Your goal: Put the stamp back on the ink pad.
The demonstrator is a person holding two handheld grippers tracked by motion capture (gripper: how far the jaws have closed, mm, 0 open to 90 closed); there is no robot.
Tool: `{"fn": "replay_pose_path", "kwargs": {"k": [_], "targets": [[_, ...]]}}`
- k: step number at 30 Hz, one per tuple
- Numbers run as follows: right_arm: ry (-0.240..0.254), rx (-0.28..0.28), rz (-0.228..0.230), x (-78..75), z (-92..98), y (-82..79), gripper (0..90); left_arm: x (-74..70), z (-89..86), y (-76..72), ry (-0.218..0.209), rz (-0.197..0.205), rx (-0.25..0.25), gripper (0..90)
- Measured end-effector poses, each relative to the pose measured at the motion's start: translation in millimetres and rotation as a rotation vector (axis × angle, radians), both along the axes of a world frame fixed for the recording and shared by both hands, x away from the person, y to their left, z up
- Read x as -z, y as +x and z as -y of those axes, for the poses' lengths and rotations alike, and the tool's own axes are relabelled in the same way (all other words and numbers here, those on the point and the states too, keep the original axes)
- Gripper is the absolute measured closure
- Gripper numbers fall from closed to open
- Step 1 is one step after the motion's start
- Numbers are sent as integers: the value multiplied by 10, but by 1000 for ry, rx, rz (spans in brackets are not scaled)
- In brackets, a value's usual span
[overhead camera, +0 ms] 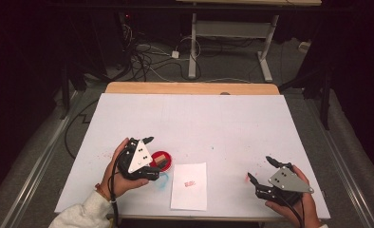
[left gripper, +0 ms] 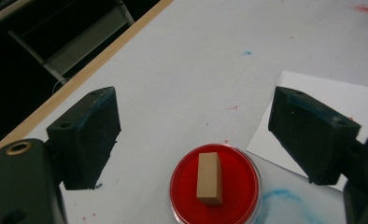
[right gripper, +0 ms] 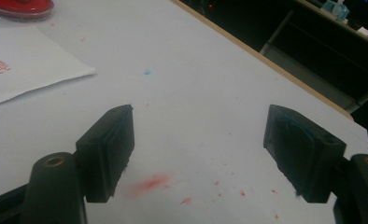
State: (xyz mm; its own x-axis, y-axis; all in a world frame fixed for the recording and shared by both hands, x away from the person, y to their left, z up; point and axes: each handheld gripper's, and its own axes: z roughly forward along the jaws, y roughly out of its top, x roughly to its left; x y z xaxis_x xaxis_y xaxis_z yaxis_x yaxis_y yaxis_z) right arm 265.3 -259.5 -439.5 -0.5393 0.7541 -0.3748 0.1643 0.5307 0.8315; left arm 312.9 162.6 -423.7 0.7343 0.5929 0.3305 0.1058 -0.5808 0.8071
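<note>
The bench (overhead camera: 194,114) carries a white cover flecked with red and blue ink. On it, just right of the red ink pad (overhead camera: 168,160), lies a sheet of paper (overhead camera: 190,186) already bearing one red stamp mark (overhead camera: 190,184). The left gripper (overhead camera: 149,154) hovers over the ink pad with its fingers (left gripper: 86,135) spread wide and holding nothing. The right gripper (overhead camera: 261,170), well to the right of the ink pad, is likewise wide open and empty above a red smear (right gripper: 149,183). A small wooden stamp block (left gripper: 209,178) stands on the ink pad, roughly centred between the left fingers. To take it well, the left gripper should probably descend straight, square its fingers to the block's long faces, and close gently so the ink pad does not slide or tip.
</note>
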Motion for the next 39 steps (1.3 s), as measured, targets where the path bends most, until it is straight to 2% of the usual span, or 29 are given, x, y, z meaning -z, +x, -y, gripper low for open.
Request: {"fn": "replay_pose_path", "kwargs": {"k": [4, 11, 16, 18, 32, 37, 39], "targets": [[19, 1, 6, -9, -6, -5, 179, 2, -46, -19, 2, 3, 0, 162], [22, -1, 11, -13, -23, -15, 171, 61, -125, -60, 17, 1, -7, 162], [16, -7, 16, -11, -41, -28, 172, 102, -174, -86, 43, -2, -25, 161], [12, -6, 25, -12, -45, -33, 175, 122, -203, -101, 30, -1, -31, 161], [-5, -2, 28, 11, -70, -39, 188, 291, -400, -193, 76, -10, -62, 161], [-8, 2, 25, 15, -78, -39, 190, 360, -501, -216, 68, -24, -72, 161], [-11, 2, 25, 19, -82, -38, 190, 391, -536, -223, 80, -32, -78, 161]]}}
